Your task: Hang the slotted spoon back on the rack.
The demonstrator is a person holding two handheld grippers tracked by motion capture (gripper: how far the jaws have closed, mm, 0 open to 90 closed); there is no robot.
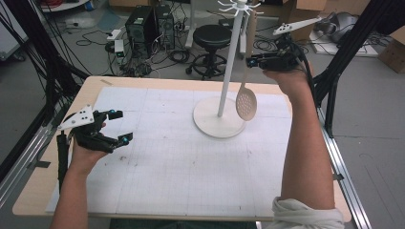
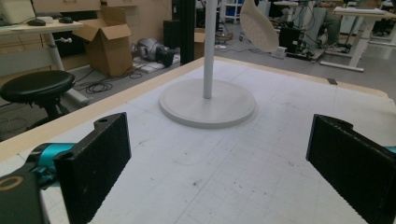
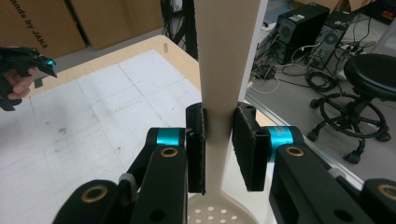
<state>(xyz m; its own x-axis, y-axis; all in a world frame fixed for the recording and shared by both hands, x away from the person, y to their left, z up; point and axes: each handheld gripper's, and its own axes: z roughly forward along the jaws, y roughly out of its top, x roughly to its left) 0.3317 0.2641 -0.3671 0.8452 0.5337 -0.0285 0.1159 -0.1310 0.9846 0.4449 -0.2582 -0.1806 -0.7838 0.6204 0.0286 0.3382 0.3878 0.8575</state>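
- Over by the table's left edge, the left gripper point(image 1: 116, 126) hovers just above the white gridded mat point(image 1: 181, 167), its jaws spread wide with nothing between them; in the left gripper view the two black pads point(image 2: 95, 163) stand far apart over bare mat
- Toward the middle of the far edge, a white stand point(image 1: 220, 121) sits on the mat: a flat round base with a slim upright pole point(image 1: 232, 52) that ends in short hook arms at the top
- Just right of the pole hangs a slotted spoon point(image 1: 246, 101), cream-coloured, with a long flat handle and an oval bowl pierced by many small round holes; the bowl points down and hangs above the right rim of the base, clear of the mat
- Above the table's far right corner, the right gripper point(image 1: 250, 62) is raised, and its jaws are closed on the spoon's handle; in the right gripper view the pads point(image 3: 196, 144) press the handle from both sides, the perforated bowl showing below them
- Beyond the far edge, on the floor, stand a black stool point(image 1: 211, 40) and computer towers point(image 1: 149, 24) among loose cables
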